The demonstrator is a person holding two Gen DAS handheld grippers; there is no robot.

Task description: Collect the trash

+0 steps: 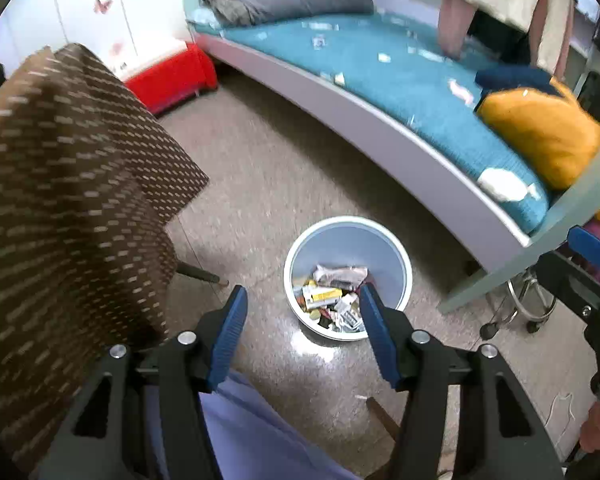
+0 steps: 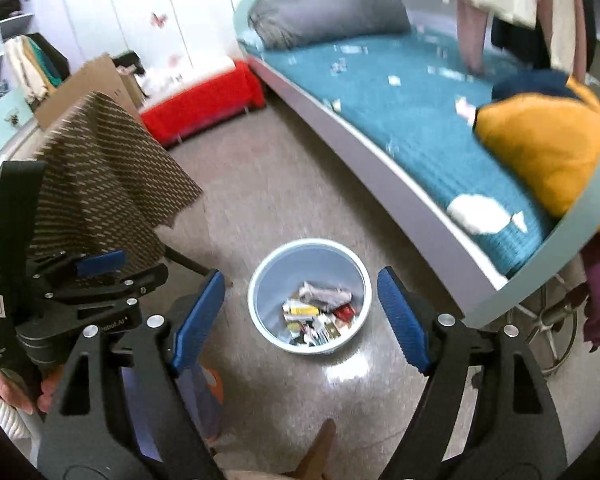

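I have both grippers above the round pale-blue plastic waste bin (image 1: 396, 256) standing on the speckled grey floor (image 1: 268, 168) beside the bed with the teal knitted cover (image 1: 412, 92). My left gripper (image 1: 303, 312) has its blue-padded jaws apart with nothing between them; my right gripper (image 2: 301, 304) is spread wide, also empty. Crumpled wrappers and small cartons (image 2: 320, 312) lie in the bin's bottom. More white paper scraps (image 1: 500, 186) lie scattered on the bed cover, near a mustard-yellow cushion (image 1: 540, 136).

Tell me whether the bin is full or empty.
Partly filled: the bin stands upright on the floor, with wrappers and small boxes covering only its bottom.
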